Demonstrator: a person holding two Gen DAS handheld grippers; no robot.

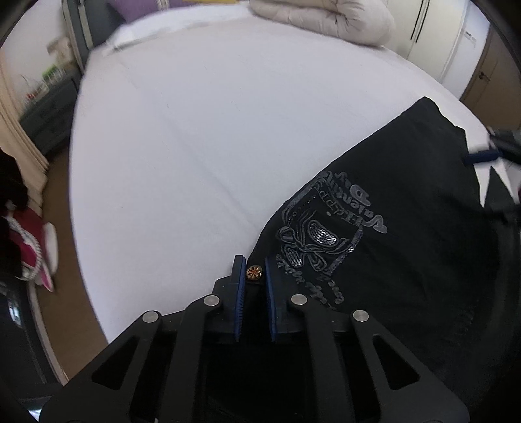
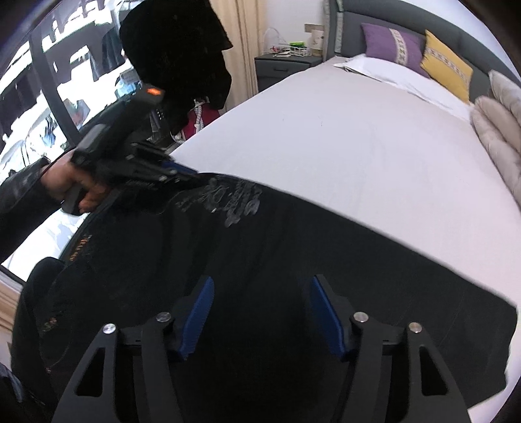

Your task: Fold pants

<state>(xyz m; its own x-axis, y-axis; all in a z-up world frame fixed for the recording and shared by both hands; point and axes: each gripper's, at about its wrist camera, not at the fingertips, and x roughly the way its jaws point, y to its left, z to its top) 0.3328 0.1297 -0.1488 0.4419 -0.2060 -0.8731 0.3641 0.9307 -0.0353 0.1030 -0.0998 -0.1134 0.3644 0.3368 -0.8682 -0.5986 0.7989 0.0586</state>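
Two blue pads of our left gripper are pinching the black pants at the brass button, on the white bed. From the right wrist, our right gripper is hovering wide open over the pants.

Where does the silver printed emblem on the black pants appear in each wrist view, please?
Left wrist view: the silver emblem sits right of centre, just beyond the left tongs, which pinch the pants.
Right wrist view: the emblem lies upper left of centre, beside the left tongs.
Shared landmark: the beige folded duvet.
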